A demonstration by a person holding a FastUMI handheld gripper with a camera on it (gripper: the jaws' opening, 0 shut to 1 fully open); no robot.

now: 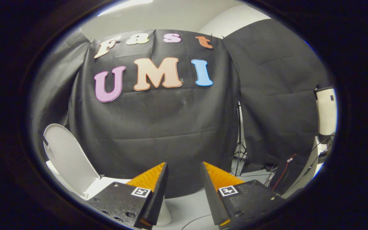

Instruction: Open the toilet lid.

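Observation:
The white toilet lid stands raised, leaning back to the left of my fingers. Below it a strip of the white toilet body shows, partly hidden by my left finger. My gripper is open, a wide gap between its fingers and nothing held. It points at the black cloth wall, well to the right of the lid and apart from it.
A black cloth wall hangs straight ahead. A light stand and loose cables sit at the right on the pale floor. A white panel stands at the far right.

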